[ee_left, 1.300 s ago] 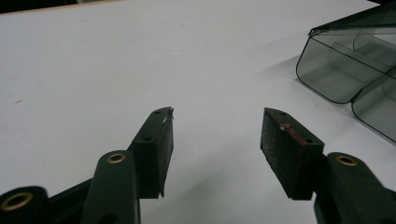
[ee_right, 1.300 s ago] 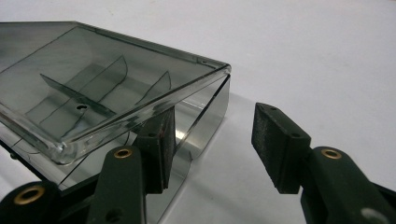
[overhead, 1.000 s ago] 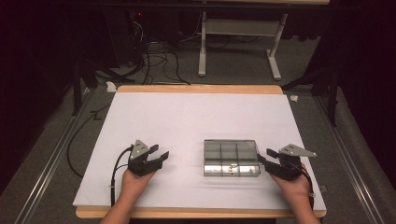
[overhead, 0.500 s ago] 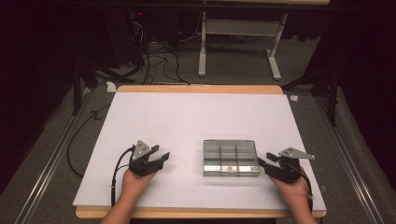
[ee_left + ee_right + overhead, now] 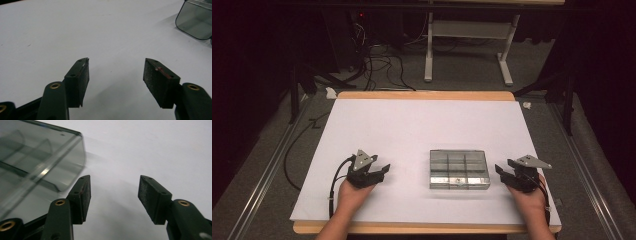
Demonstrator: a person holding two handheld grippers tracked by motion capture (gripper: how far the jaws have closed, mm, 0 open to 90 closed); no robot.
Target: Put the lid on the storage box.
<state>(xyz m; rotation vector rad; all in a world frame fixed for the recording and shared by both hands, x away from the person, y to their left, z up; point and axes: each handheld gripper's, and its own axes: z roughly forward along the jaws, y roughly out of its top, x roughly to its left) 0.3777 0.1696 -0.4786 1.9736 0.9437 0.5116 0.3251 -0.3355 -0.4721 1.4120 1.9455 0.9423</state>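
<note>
Two handheld grippers rest low over a white sheet covering a wooden table, each held by a person's hand reaching in from the near edge. The right gripper (image 5: pixel 504 173) has its jaws wide apart with nothing between them; they have just been opening. In the right gripper view its two black pads (image 5: pixel 83 195) frame bare white surface, and the rounded corner of a clear plastic compartment box (image 5: pixel 42 160) sits just beside the pad nearer the box, close but apart from it as far as can be told.

The left gripper (image 5: pixel 381 170) also has its jaws spread wide and empty, and they too have just been opening. It sits well apart from the box, with open white sheet between.

The compartment box (image 5: pixel 459 169) lies flat on the sheet (image 5: pixel 422 125) between the two grippers, much nearer the right one. It is a shallow, transparent, smoke-tinted tray split by thin dividers into a grid of cells; what, if anything, the cells hold cannot be made out.

It looks light, rigid and smooth-walled, so it would likely slide on the sheet when nudged and slip in a loose pinch. The thin plastic could crack under a hard squeeze. The best hold is probably a side wall or rim, pinched over its top edge.
</note>
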